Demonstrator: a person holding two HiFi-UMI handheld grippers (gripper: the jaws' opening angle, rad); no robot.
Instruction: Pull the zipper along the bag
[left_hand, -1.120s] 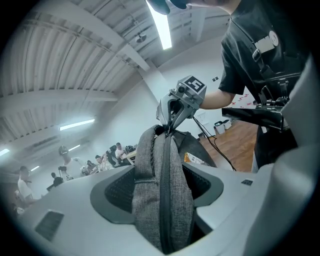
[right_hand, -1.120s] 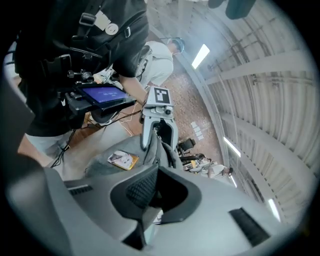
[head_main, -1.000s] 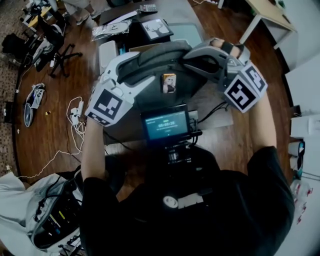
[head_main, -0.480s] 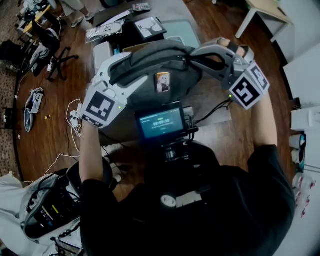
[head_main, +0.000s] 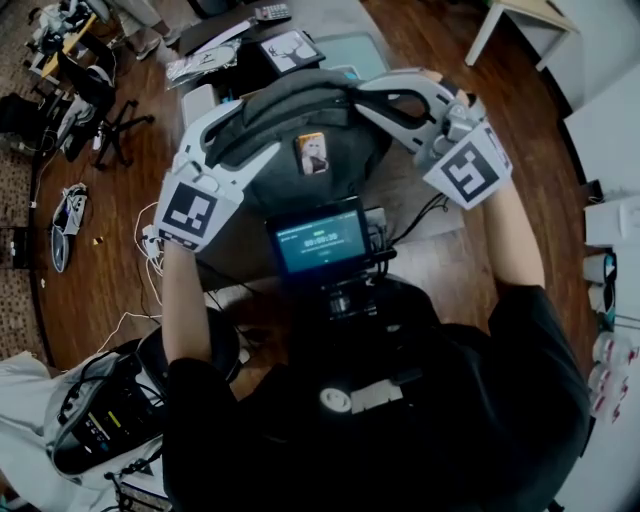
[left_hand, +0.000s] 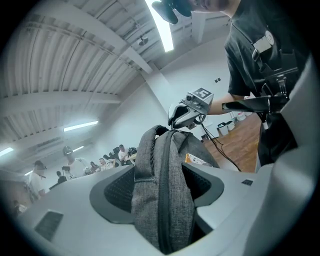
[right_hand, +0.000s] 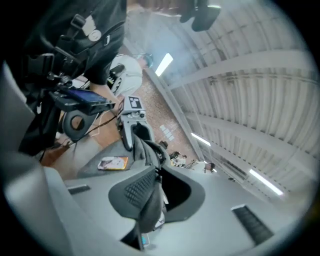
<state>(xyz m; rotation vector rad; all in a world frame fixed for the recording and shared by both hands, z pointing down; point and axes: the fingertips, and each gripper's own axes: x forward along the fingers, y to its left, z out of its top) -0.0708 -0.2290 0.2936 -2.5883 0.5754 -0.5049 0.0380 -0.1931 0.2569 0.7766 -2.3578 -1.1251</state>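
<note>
Standing upright on the table (head_main: 425, 205) in the head view, the grey bag (head_main: 300, 105) is flanked by both tools. The left gripper (head_main: 236, 126) comes in at its left shoulder and the right gripper (head_main: 372, 96) at its top right. A small printed card (head_main: 312, 153) sits on the bag's front. Taking the bag from both sides probably keeps it from sliding or folding while the zipper runs.

In the left gripper view, the jaws stand wide and clamp a thick fold of the grey fabric. The zipper (left_hand: 163, 195) runs up the middle of that fold towards the bag's top. This hold looks like an anchor: it keeps the track taut so that a pull from the far end meets resistance.

In the right gripper view, the jaws have just been opening and now stand narrowly apart. A thin dark strip (right_hand: 150, 212) hangs between them and lies against one ribbed pad, and the other pad appears to be off it. Whether the strip is the zipper's pull tab or a fabric edge cannot be told. The slackened grip suggests a release or a re-grip at this end.
</note>
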